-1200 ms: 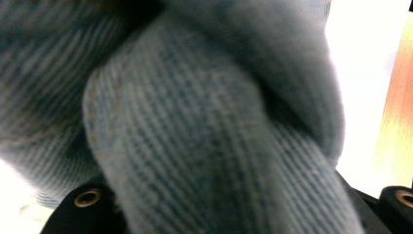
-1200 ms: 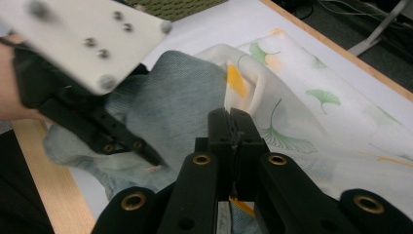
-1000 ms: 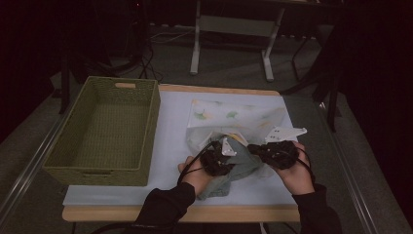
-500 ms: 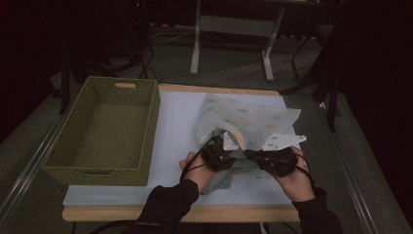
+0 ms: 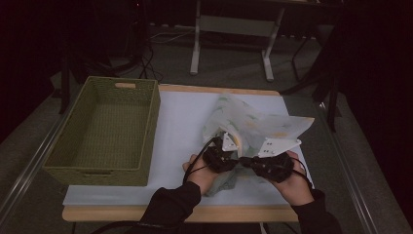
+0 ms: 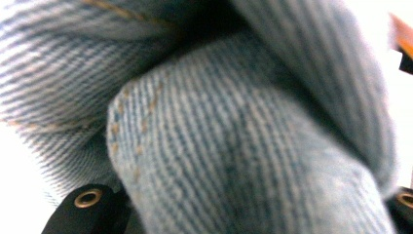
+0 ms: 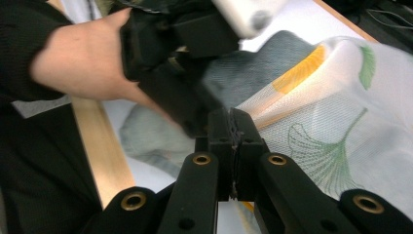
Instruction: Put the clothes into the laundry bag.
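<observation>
A white mesh bag (image 5: 253,122) printed with green and orange leaves stands tented at the table's near right. My right gripper (image 5: 248,163) is shut on the bag's edge; its jaws meet on the mesh (image 7: 233,129), and the bag (image 7: 341,112) spreads off to the right. My left gripper (image 5: 229,161) sits close beside it, shut on a fold of light blue denim (image 6: 234,146) that bulges between its jaws (image 6: 246,197). More of the denim garment (image 5: 221,183) lies under the left hand, and a part (image 7: 253,73) reaches to the bag's mouth.
A green woven basket (image 5: 151,131), open-topped with nothing in it, stands on the table's left half. The table has a white top (image 5: 180,117) and a wooden front edge (image 7: 102,151). Metal stand legs (image 5: 197,48) rise on the floor behind it.
My right gripper has drawn the bag's edge nearer to the person and toward the left gripper. The bag now stands higher and spreads to the right. The left hand has stayed put.
</observation>
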